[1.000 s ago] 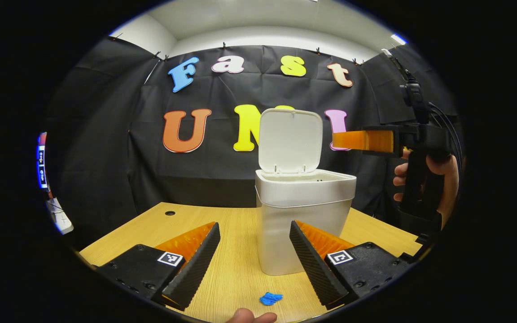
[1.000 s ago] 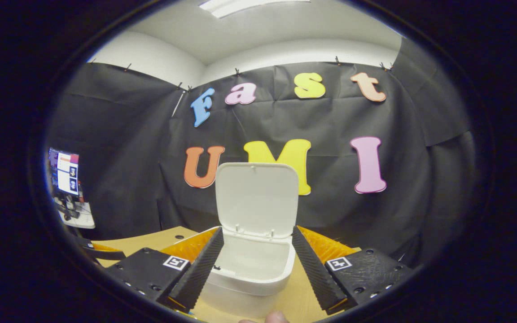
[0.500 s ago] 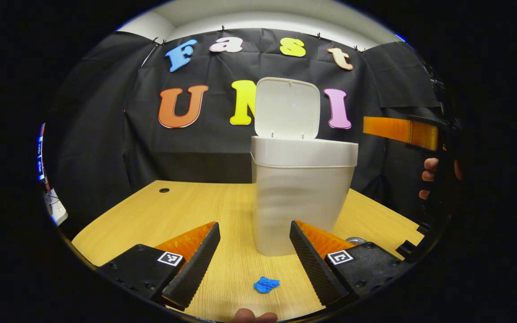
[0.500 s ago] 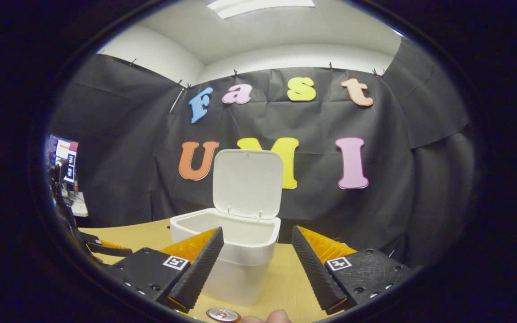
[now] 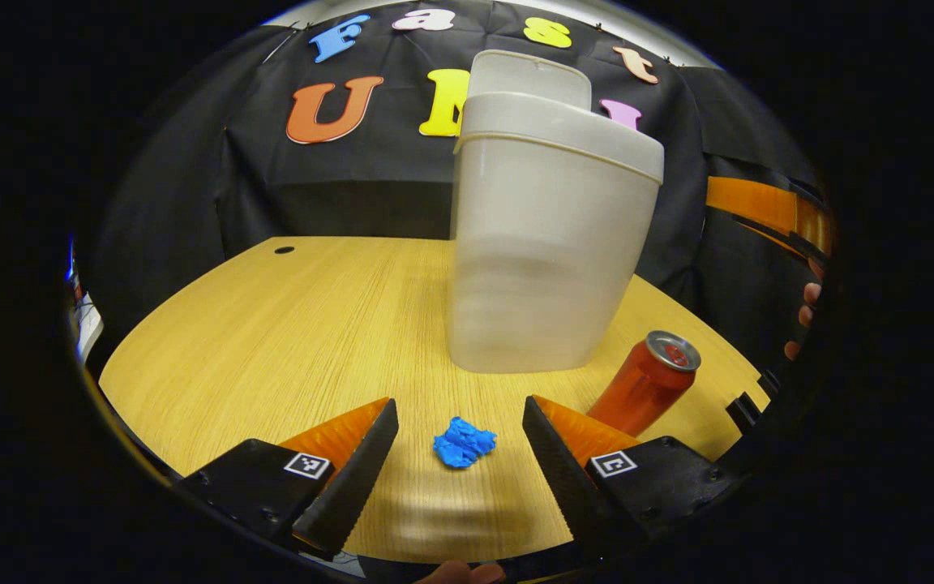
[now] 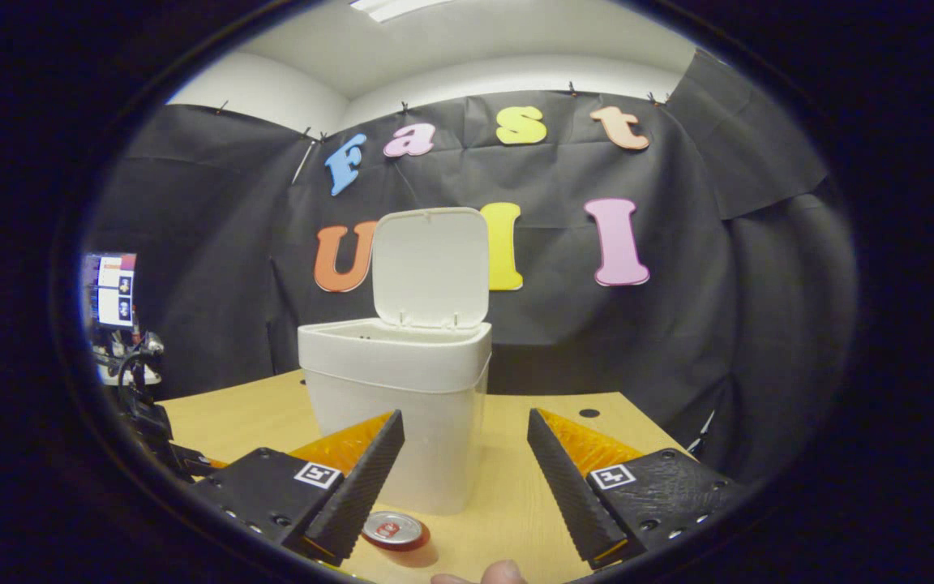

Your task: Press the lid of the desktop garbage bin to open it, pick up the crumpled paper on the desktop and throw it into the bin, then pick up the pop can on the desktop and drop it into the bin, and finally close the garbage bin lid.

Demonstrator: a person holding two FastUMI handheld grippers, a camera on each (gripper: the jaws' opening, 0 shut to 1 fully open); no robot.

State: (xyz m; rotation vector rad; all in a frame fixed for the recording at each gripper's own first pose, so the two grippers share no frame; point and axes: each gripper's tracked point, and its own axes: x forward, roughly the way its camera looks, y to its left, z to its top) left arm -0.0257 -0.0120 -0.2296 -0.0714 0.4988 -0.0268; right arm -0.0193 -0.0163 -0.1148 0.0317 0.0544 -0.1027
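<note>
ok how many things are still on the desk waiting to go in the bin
2: the blue crumpled paper lies between the left gripper fingers, and the red can stands right of it, beside the bin. More may sit behind the bin.

White plastic garbage bin upright on worktop, toward the far edge. Lid hinged at the back, raised to near vertical; mouth open. Crumpled paper, small blue wad, lying on worktop toward the near edge, in front of bin and well apart from it. Pop can, red body with silver top, standing upright just beside the bin's base, right of paper in left gripper view, close to the worktop's edge there.
</note>
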